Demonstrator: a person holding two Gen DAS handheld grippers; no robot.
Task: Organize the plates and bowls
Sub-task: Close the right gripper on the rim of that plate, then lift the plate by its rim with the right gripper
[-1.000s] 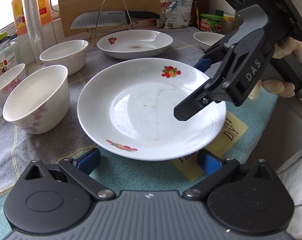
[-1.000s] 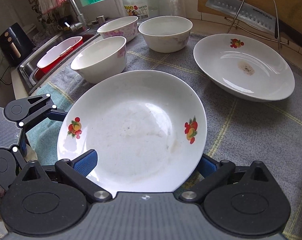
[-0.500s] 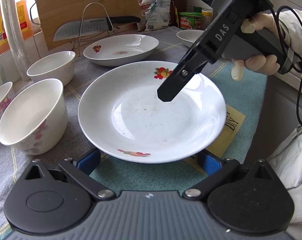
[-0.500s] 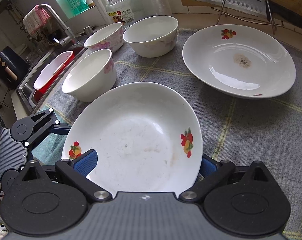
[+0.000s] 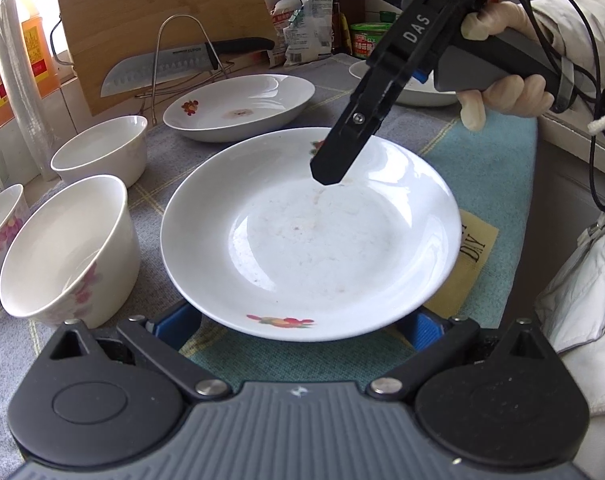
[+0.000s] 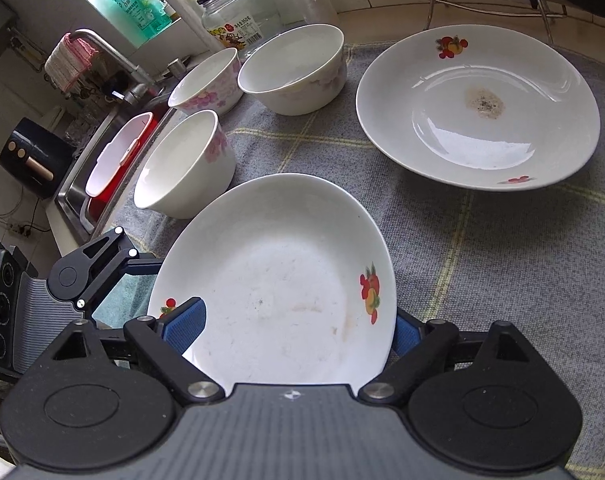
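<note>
A white fruit-print plate (image 5: 310, 232) lies on the cloth in front of my left gripper (image 5: 302, 324). That gripper is open, its blue pads wide apart under the plate's near rim. In the right wrist view the same plate (image 6: 282, 280) fills the gap of my right gripper (image 6: 294, 330). Its jaws are closing, one pad over the plate and one beneath its rim, neither seen pressing. Its upper finger (image 5: 334, 160) hangs over the far rim. A second plate (image 6: 478, 108) lies beyond. Three white flowered bowls (image 6: 186, 164) (image 6: 294, 68) (image 6: 206, 80) stand to the left.
A knife on a wire rack (image 5: 174, 64) leans against a wooden board at the back. A sink (image 6: 74, 184) with a red tub lies left of the bowls. Another white dish (image 5: 422, 96) sits behind the person's gloved hand (image 5: 506, 96). The counter ends just right of the blue towel (image 5: 498, 184).
The right gripper has swung from the plate's right side to its far rim and rolled steeper, and its pads stand closer together. The plate and the left gripper have stayed put.
</note>
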